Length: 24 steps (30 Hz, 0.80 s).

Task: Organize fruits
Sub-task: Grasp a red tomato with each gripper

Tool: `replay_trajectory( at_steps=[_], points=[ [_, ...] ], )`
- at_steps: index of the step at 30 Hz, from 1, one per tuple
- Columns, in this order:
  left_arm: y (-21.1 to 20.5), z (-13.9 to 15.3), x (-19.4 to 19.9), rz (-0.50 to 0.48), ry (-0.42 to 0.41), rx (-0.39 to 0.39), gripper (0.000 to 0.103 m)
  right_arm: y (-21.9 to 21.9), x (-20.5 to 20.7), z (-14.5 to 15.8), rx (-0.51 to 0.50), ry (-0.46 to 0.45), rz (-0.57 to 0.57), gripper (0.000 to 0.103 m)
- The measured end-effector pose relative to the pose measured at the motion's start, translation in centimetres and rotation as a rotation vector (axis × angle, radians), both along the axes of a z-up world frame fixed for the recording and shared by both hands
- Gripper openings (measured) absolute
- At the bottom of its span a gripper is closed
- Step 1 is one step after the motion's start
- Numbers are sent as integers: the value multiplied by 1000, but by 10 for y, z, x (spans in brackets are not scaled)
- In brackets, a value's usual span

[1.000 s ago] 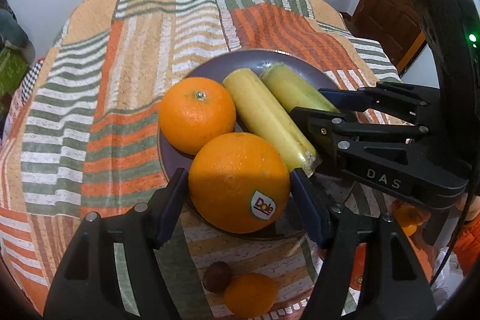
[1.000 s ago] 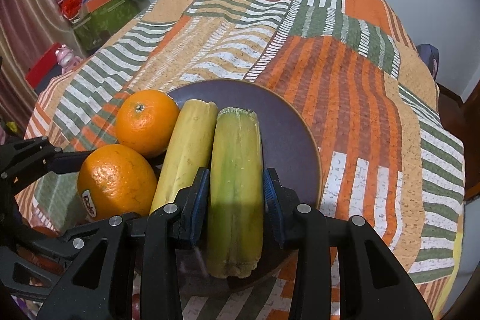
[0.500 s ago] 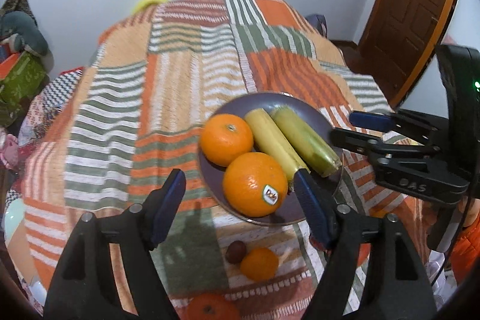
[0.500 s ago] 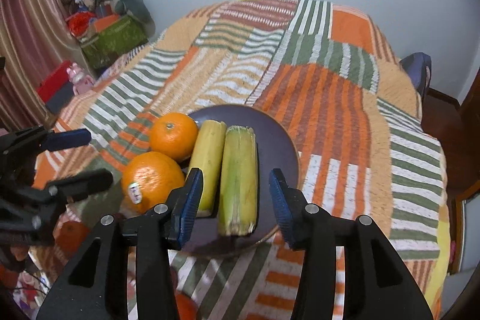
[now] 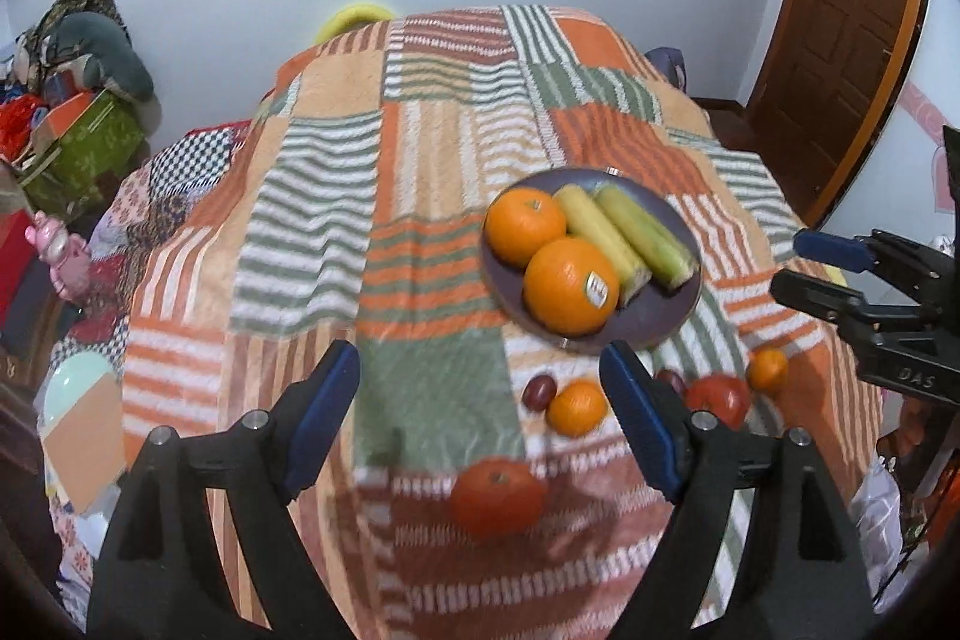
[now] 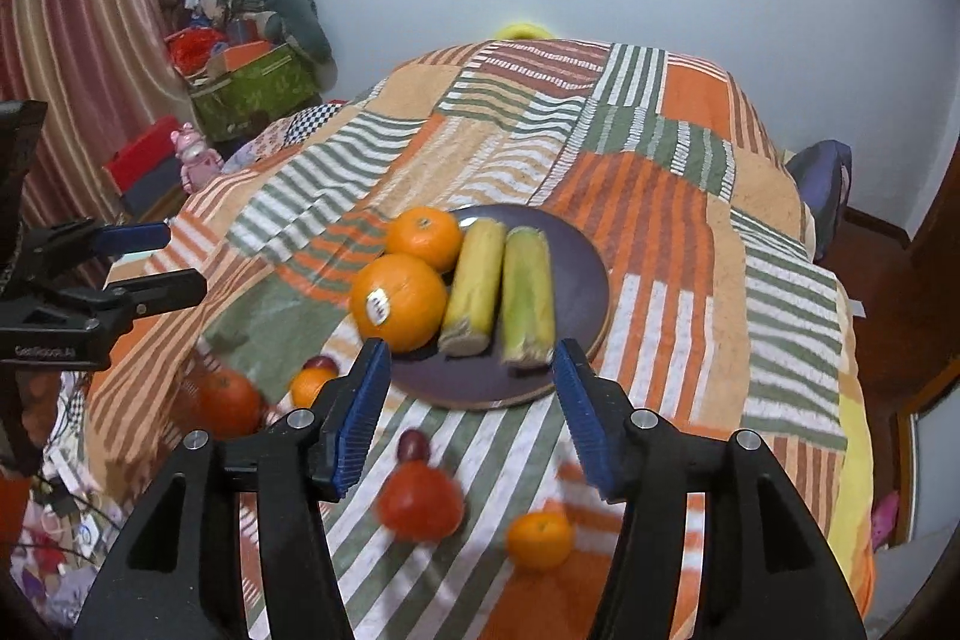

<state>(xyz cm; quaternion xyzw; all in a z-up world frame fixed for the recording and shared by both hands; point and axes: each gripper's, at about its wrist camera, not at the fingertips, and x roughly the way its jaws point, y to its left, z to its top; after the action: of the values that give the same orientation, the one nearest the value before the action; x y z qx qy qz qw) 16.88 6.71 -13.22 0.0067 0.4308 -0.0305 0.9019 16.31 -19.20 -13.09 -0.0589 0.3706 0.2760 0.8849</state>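
A dark plate (image 5: 666, 322) (image 6: 576, 274) on the striped tablecloth holds a stickered orange (image 5: 570, 285) (image 6: 399, 301), a second orange (image 5: 525, 227) (image 6: 424, 238), a yellow banana piece (image 5: 600, 235) (image 6: 474, 286) and a green one (image 5: 645, 235) (image 6: 528, 295). Loose fruit lies in front of the plate: small oranges (image 5: 576, 406) (image 6: 539, 539), red tomatoes (image 5: 497, 496) (image 6: 420, 499) and dark plums (image 5: 539, 391) (image 6: 413, 445). My left gripper (image 5: 480, 415) and right gripper (image 6: 468, 415) are open, empty and held back from the plate.
The cloth-covered table (image 5: 372, 196) falls away at its edges. A brown door (image 5: 840, 28) stands at the right, boxes and toys (image 6: 252, 88) at the left wall, a dark chair (image 6: 822, 190) behind the table.
Both grippers have pulled back and up from the plate. The stickered orange and the green banana piece lie on the plate, no longer between the fingers. The loose fruit has come into view.
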Motion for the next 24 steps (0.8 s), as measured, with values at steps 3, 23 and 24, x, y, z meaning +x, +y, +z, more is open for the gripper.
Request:
replay_trajectory(
  at_steps=[3,23,24],
  points=[
    [8,-9,-12,8,30,-13,83,1,-10,-5,16,22,7,53],
    [7,-81,-30,-3,197,-67,83,16,-23,-71,-24,197,8,53],
    [6,-84,-28,-6,202,-66,83,17,-22,-73,-28,202,10,53]
  ],
)
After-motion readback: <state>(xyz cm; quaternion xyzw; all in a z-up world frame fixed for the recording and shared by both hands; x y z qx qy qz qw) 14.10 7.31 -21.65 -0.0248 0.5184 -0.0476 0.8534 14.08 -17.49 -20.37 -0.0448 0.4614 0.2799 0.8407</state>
